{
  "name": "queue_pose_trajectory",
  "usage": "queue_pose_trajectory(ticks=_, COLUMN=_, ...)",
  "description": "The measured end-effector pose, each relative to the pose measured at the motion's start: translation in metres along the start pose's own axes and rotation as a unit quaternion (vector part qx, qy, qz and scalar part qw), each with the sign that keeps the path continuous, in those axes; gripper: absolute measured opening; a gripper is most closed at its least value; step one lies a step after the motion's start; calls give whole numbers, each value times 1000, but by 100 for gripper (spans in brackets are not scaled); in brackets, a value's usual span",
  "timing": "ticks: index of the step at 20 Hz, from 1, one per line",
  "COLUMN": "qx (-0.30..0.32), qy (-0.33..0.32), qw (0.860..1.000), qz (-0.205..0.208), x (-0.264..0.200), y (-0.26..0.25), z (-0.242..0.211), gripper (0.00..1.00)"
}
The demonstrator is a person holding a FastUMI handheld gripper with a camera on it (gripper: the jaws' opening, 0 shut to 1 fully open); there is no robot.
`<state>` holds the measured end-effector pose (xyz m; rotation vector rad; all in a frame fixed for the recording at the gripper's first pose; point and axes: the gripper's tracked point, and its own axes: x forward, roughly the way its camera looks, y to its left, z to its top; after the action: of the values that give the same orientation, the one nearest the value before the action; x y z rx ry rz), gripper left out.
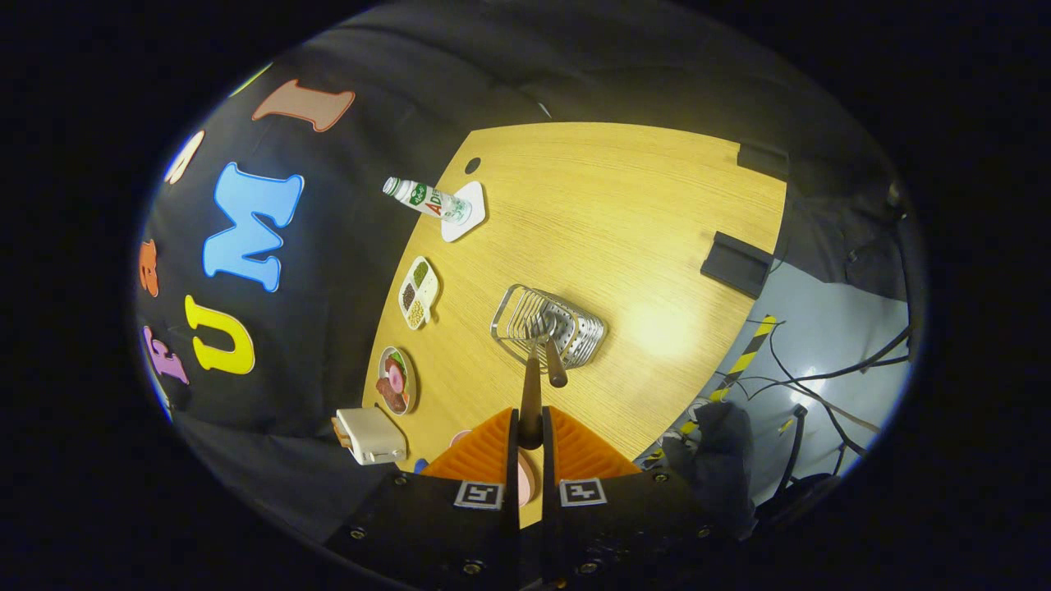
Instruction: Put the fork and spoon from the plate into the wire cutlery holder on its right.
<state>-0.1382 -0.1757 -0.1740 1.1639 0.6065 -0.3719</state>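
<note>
My gripper (530,443) is shut on the dark handle of a fork (532,386), held above the wooden table (624,213). The fork's tines reach into the open top of the wire cutlery holder (548,327), which stands just ahead of the fingers. A second utensil with a brown handle (557,368), its head hidden so I cannot tell that it is the spoon, leans out of the holder beside the fork. A sliver of the pink plate (461,436) shows under and behind the fingers.
Along the table's far edge by the booth wall lie a bottle (427,199) on a white coaster, a small divided dish (418,292), a round dish of food (396,380) and a white toaster (371,435). Two black brackets (736,264) sit on the opposite edge, with cables on the floor beyond.
</note>
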Motion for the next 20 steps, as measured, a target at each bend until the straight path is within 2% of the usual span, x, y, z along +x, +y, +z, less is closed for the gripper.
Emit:
queue_pose_trajectory(ticks=7, qx=2, qy=-9, qw=1000, qz=-1, x=-3, y=1, z=1, gripper=13)
queue_pose_trajectory(ticks=10, qx=11, qy=-10, qw=1000, qz=12, x=-8, y=8, z=1, gripper=17)
queue_pose_trajectory(ticks=16, qx=-5, qy=-19, qw=1000, qz=8, x=-10, y=10, z=4, gripper=17)
queue_pose_trajectory(ticks=20, qx=-36, qy=-34, qw=999, qz=-10, x=-9, y=8, z=7, gripper=17)
